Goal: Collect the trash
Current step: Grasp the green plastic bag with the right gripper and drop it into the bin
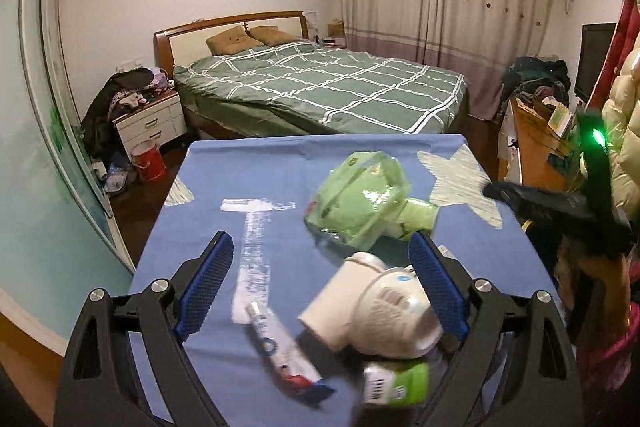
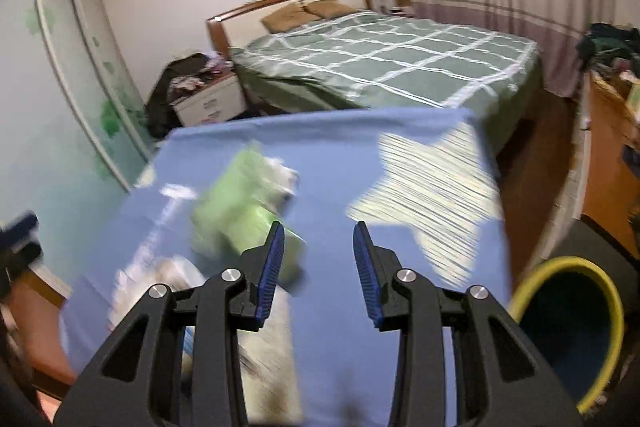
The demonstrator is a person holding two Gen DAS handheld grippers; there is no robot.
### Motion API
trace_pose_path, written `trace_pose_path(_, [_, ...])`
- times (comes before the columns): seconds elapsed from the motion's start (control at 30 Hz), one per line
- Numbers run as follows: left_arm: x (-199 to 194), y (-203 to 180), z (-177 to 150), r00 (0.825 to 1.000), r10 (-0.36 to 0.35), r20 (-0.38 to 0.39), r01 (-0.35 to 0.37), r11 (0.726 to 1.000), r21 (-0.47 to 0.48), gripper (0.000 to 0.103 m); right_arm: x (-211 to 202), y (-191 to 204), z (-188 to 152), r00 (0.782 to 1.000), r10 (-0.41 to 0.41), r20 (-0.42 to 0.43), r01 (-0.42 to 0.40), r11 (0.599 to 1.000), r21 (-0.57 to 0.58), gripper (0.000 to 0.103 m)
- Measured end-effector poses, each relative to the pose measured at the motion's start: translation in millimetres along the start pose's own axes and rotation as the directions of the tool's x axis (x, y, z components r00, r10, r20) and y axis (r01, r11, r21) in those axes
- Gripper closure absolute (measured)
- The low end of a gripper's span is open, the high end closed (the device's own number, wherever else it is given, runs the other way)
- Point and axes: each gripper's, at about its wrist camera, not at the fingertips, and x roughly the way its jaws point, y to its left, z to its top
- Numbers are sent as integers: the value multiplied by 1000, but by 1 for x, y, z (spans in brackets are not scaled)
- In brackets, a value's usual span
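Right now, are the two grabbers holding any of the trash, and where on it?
No, neither holds anything. The left gripper is open over the white bottle without pinching it. The right gripper has only blue cloth between its fingers.

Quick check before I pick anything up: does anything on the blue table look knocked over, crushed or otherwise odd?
Yes. The white cup lies tipped on its side on the blue tablecloth. A crumpled green wrapper sits behind it, a tube lies beside it, and a green-labelled bottle lies flat at the near edge. No spill shows.
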Motion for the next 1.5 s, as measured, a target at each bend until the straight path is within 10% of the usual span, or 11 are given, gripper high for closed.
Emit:
trace_pose_path(0.5, [1, 14, -20, 998, -65, 4, 65, 998, -23, 15, 111, 55, 37, 983, 7, -186, 0, 999, 35, 68])
trace_pose_path(0.6, [-2, 12, -24, 997, -75, 7, 75, 997, -31, 15, 112, 54, 34, 981, 17, -194, -10, 999, 34, 95])
trace_pose_path(1.13, [-23, -7, -38, 992, -123, 37, 122, 992, 12, 14, -28, 10, 23, 985, -146, 94, 139, 987, 76, 101])
trace_pose_path(1.5, [-25, -33, -56, 987, -158, 14, 157, 986, 54, 14, -102, -144, -59, 880, -473, 29, 437, 834, 338, 100])
